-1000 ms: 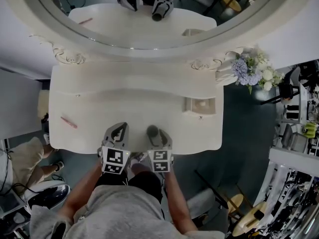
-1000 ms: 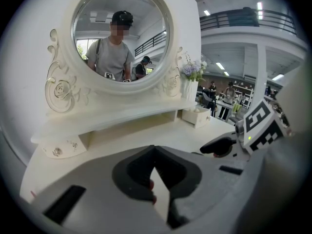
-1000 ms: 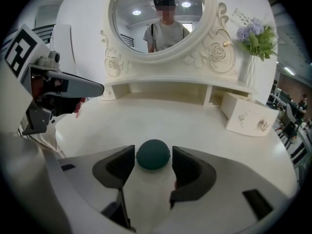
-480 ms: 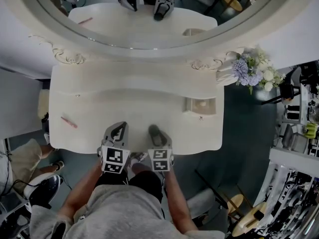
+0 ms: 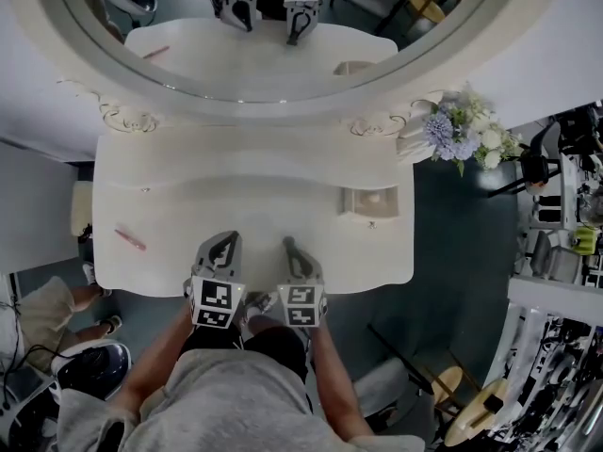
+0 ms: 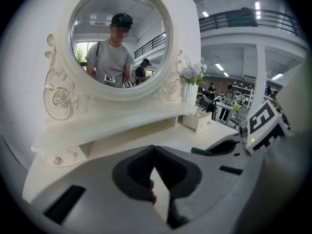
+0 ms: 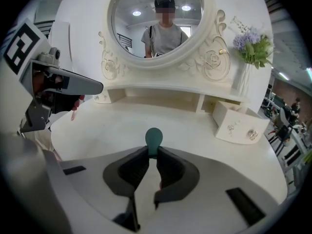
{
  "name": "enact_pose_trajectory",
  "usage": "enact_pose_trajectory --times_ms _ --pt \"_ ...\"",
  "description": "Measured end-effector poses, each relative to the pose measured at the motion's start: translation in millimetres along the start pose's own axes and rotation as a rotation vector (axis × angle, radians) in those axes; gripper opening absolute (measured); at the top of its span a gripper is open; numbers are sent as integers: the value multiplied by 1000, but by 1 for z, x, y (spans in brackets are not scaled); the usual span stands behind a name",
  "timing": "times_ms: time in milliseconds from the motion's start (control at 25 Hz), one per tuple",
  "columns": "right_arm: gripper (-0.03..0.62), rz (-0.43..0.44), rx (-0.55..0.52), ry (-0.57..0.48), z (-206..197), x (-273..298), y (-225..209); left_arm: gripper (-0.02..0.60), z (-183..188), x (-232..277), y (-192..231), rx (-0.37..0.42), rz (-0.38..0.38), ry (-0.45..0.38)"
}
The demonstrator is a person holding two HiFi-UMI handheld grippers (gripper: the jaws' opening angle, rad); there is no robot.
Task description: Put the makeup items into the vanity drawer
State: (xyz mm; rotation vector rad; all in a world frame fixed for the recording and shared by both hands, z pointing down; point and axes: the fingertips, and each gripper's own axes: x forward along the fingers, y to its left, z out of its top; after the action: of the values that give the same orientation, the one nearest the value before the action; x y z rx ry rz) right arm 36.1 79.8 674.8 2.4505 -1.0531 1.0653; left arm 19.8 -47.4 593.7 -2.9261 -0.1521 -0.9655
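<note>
- Your right claw [image 7: 153,152] stood wide a second ago. It has just been closing and now pinches the teal-tipped stick [image 7: 154,137] at lower centre, over the bench's [image 5: 236,196] near edge.
- Your left claw [image 6: 154,152] stays shut and empty.
- The pink pencil [image 5: 130,239] still lies far left.

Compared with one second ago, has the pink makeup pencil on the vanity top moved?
No. The pink makeup pencil lies at the same spot beside the left edge of the vanity top; only the head view itself shifted slightly.
</note>
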Motion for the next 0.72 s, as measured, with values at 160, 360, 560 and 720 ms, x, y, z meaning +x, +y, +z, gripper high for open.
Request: enact_pose_trajectory --times_ms 160,360,560,720 --pt "58 -23 10 -51 24 -18 -6 2 23 -1 -2 15 -15 -37" --pt "58 -63 17 -122 57 -44 -18 2 57 -2 -9 46 -52 -93" --pt "58 -122 28 -191 84 -73 -33 2 92 -3 -22 79 -103 -156" --pt "58 -172 66 -239 98 -93 -46 2 113 -4 -30 104 -130 -198"
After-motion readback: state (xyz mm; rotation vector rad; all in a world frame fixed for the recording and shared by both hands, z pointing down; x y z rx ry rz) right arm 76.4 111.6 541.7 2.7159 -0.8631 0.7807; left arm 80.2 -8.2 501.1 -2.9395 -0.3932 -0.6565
